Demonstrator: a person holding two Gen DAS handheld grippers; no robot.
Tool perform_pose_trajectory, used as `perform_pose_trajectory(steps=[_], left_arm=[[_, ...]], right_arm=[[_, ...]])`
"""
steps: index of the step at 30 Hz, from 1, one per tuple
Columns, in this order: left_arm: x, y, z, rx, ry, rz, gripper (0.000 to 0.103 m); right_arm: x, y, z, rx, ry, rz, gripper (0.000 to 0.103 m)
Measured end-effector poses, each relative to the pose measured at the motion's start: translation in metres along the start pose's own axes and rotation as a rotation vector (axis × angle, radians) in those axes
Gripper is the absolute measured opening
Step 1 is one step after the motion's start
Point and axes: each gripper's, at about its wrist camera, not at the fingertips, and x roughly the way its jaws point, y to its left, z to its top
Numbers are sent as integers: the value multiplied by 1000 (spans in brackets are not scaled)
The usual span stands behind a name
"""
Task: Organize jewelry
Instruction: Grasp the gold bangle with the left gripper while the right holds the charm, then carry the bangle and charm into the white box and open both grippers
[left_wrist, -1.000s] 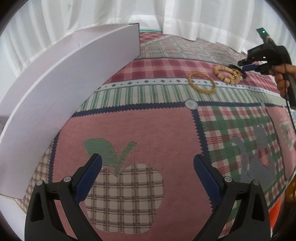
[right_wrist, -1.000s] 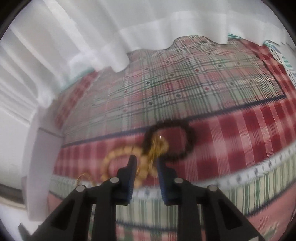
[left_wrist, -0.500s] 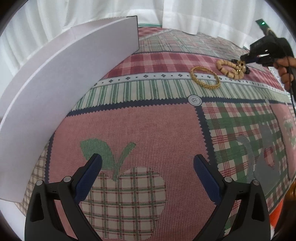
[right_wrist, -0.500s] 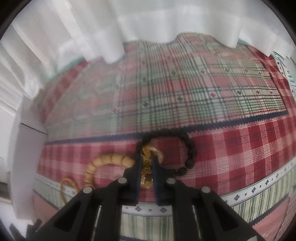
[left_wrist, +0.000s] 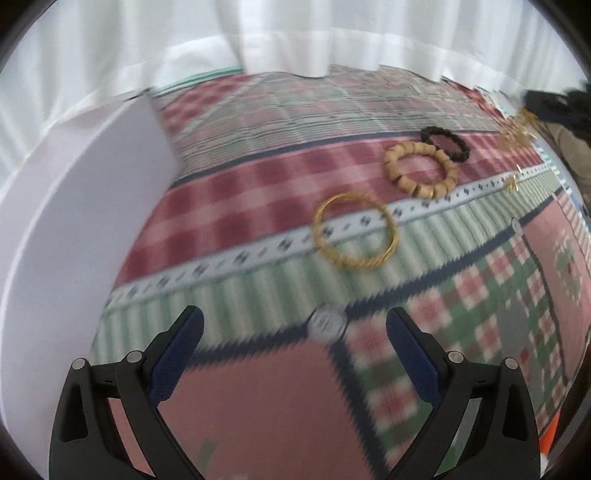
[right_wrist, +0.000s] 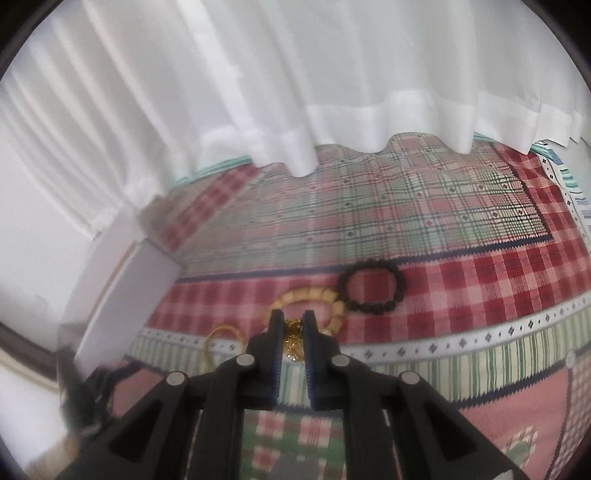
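Observation:
My right gripper (right_wrist: 293, 325) is shut on a gold chain (right_wrist: 293, 341) and holds it above the cloth; the chain also shows dangling at the far right of the left wrist view (left_wrist: 517, 134). On the patchwork cloth lie a gold bangle (left_wrist: 355, 230), a wooden bead bracelet (left_wrist: 420, 169) and a black bead bracelet (left_wrist: 446, 142). In the right wrist view they are the bangle (right_wrist: 224, 338), the wooden bracelet (right_wrist: 310, 297) and the black bracelet (right_wrist: 371, 291). My left gripper (left_wrist: 294, 332) is open and empty, short of the bangle.
A white box (left_wrist: 74, 236) stands along the left side; it also shows in the right wrist view (right_wrist: 125, 291). White curtains (right_wrist: 295, 81) hang at the far edge. A round button (left_wrist: 327, 324) sits on the cloth between my left fingers.
My right gripper closed on the gold chain and lifted it off the bracelets, pulling back. My left gripper moved forward toward the bangle and stayed open.

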Motion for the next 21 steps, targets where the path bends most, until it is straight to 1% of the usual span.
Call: perform_pose_trajectory(steps=[4, 6, 9, 10, 11, 12, 13, 14, 17, 19, 21], left_arm=[[28, -16, 24, 53, 18, 4, 99], [40, -23, 30, 76, 31, 21, 99], [46, -30, 35, 90, 21, 5, 99], [46, -31, 36, 89, 18, -7, 94], [46, -31, 36, 88, 14, -26, 85], [45, -30, 37, 82, 12, -58, 79], [44, -29, 38, 77, 6, -77, 69], [43, -31, 39, 82, 2, -68, 69], [37, -27, 34, 63, 5, -84, 69], [27, -21, 30, 40, -4, -83, 69], [10, -12, 23, 7, -20, -83, 69]], right_arm=[[-4, 4, -23, -16, 7, 23, 10], [-5, 4, -33, -15, 18, 39, 10], [-5, 5, -45, -18, 32, 46, 10], [-5, 5, -48, -18, 36, 48, 10], [-5, 5, -51, -18, 39, 50, 11], [-5, 5, -54, -18, 41, 49, 11], [-4, 6, -57, -19, 45, 48, 10], [-4, 6, -59, -19, 47, 47, 11], [-4, 7, -65, -11, 53, 49, 11], [-5, 9, -67, -8, 56, 52, 10], [-6, 13, -68, -11, 61, 54, 10]])
